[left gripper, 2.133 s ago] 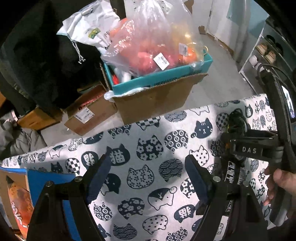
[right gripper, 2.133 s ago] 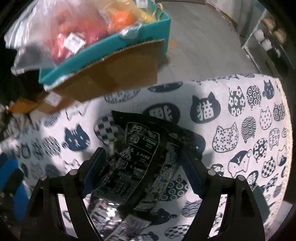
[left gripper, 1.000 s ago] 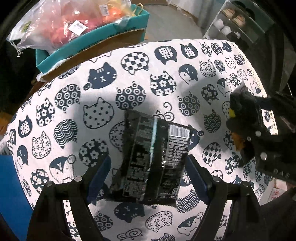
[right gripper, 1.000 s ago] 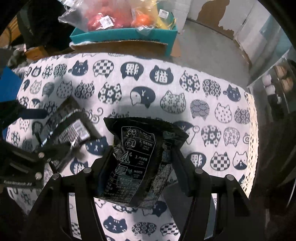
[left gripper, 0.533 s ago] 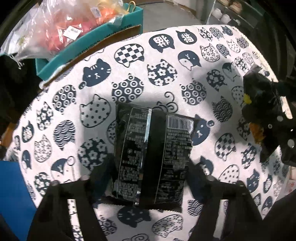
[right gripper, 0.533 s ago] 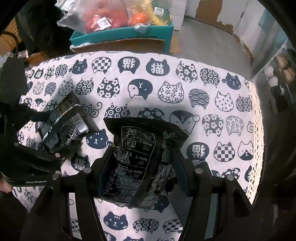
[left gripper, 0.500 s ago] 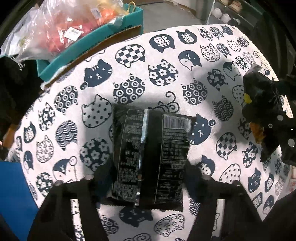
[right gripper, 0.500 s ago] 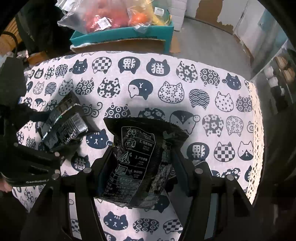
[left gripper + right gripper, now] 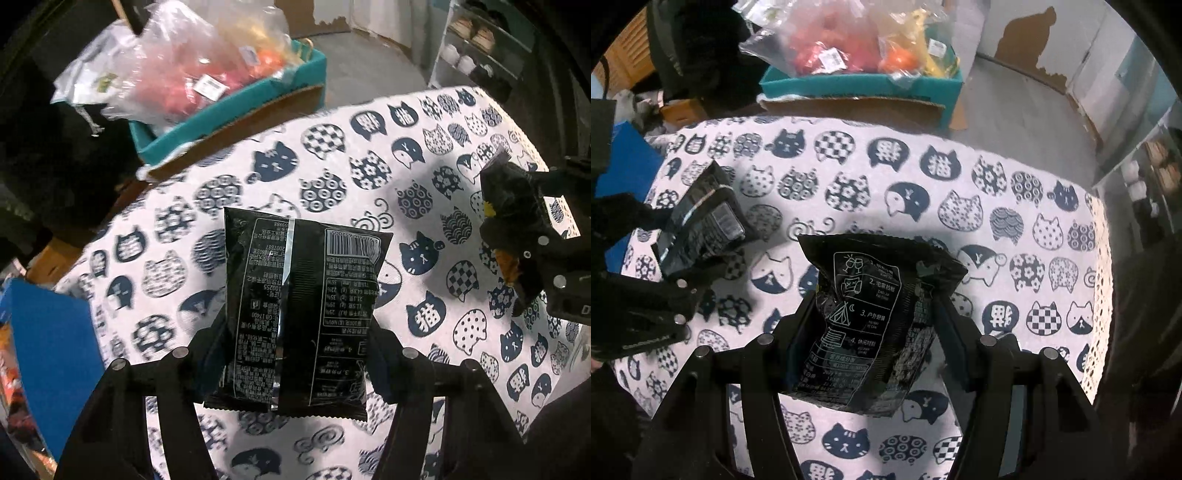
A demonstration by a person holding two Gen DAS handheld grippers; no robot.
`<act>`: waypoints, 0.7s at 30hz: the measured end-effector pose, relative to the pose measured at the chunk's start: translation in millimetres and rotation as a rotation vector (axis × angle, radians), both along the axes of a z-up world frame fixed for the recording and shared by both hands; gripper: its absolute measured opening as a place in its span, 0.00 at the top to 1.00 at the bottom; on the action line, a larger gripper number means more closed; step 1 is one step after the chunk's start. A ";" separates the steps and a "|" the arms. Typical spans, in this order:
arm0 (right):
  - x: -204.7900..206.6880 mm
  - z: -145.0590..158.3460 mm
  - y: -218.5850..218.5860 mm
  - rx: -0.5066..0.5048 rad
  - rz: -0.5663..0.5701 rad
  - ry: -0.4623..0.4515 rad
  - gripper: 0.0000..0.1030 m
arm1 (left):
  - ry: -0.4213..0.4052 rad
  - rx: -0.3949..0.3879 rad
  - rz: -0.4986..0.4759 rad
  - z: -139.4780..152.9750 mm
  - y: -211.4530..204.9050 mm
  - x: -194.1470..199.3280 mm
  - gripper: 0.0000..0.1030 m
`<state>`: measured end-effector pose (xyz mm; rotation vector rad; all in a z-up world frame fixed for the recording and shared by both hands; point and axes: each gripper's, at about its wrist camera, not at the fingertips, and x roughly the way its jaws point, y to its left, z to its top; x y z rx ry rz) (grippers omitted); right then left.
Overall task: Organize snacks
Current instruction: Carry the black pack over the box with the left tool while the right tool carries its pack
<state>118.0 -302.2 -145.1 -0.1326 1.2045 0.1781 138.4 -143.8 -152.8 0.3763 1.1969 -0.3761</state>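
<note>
My left gripper (image 9: 295,339) is shut on a black snack packet with a barcode (image 9: 299,306) and holds it above the cat-print tablecloth (image 9: 332,177). My right gripper (image 9: 868,332) is shut on a second black snack packet with white line drawings (image 9: 871,325), also lifted above the cloth (image 9: 923,192). Each gripper with its packet shows in the other view: the right one at the right edge of the left wrist view (image 9: 524,236), the left one at the left of the right wrist view (image 9: 698,225).
A teal box (image 9: 229,110) with a clear bag of red and orange goods (image 9: 192,70) stands on a cardboard box beyond the table's far edge. A blue box (image 9: 48,350) lies at the table's left. Shelves (image 9: 487,40) stand at the far right.
Both grippers closed on their packets and lifted them off the cloth. Over the last half second the left gripper rose and tilted toward the far edge; the right barely moved.
</note>
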 end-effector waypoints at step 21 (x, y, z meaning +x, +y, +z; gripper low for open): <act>-23.7 67.0 73.7 0.057 0.151 -0.131 0.41 | -0.154 -0.037 0.114 81.2 80.8 -47.4 0.36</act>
